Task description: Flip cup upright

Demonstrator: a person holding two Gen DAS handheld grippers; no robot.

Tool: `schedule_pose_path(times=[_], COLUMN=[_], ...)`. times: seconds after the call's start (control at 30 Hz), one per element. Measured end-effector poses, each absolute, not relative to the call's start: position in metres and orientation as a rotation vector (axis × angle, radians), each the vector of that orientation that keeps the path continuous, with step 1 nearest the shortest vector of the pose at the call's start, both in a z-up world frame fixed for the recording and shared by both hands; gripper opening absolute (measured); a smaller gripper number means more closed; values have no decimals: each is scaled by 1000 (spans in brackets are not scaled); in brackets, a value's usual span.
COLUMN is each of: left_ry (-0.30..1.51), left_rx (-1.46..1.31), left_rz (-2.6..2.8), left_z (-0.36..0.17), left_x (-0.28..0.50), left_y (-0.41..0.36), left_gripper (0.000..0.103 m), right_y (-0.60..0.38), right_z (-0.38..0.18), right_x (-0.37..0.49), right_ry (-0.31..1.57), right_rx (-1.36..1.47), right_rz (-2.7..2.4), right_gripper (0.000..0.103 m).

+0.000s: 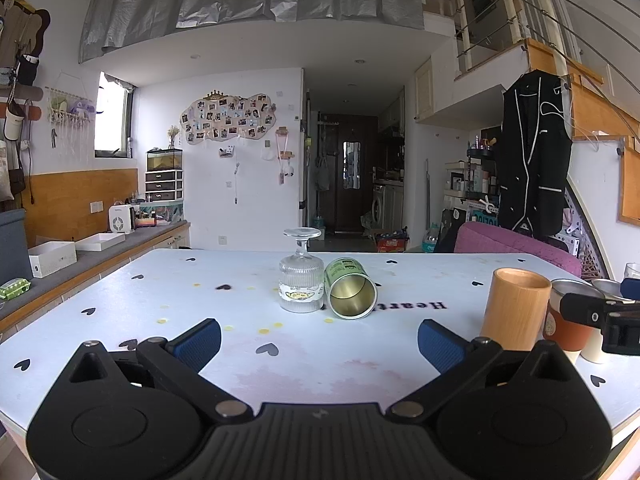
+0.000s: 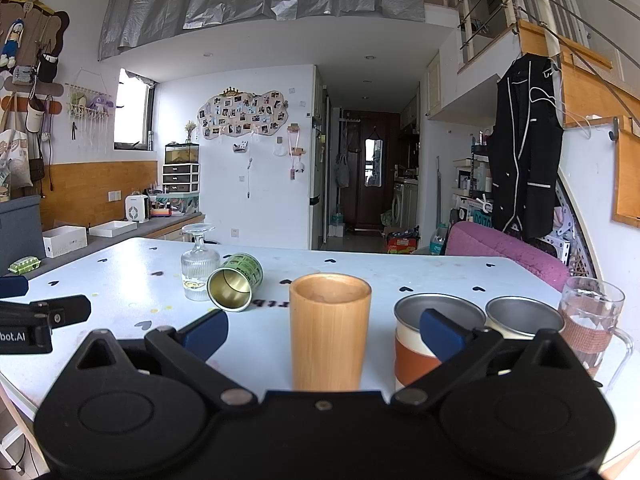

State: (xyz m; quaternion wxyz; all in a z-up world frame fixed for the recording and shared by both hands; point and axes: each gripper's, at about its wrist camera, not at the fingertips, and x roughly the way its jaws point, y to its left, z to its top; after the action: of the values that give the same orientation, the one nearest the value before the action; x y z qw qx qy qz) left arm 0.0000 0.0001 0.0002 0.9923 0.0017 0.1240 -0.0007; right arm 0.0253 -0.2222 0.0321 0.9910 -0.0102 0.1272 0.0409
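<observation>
The white tabletop [image 1: 120, 300] carries, toward the middle of its far edge, an upturned stemmed glass [image 1: 301, 280] and, touching its right side, a green tin cup [image 1: 350, 294] on its side, long axis level, mouth toward the near edge; the left tool [image 1: 319, 340], released and empty, faces it squarely and looks nearer; the right tool [image 2: 325, 330], likewise spread, brackets an upright bamboo cup [image 2: 329, 330].

We see the matte black plastic left gripper [image 1: 319, 336]: ribbed centre plate, round silver pivot screws, triangular cut-outs, blue textured finger pads [image 1: 200, 342]. The matching black right gripper [image 2: 326, 334] has the same blue pads [image 2: 442, 334].
</observation>
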Motion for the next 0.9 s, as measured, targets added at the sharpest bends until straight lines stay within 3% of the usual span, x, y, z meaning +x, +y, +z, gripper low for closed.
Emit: schedule_pose_path(times=[0.9], left_ry=[251], left_rx=[3], left_rz=[0], left_z=[0], left_x=[0], left_y=[0], left_gripper=[103], right_y=[-237], right_z=[34], right_x=[29], right_ry=[254], right_rx=[-18], right_rz=[79], right_gripper=[103])
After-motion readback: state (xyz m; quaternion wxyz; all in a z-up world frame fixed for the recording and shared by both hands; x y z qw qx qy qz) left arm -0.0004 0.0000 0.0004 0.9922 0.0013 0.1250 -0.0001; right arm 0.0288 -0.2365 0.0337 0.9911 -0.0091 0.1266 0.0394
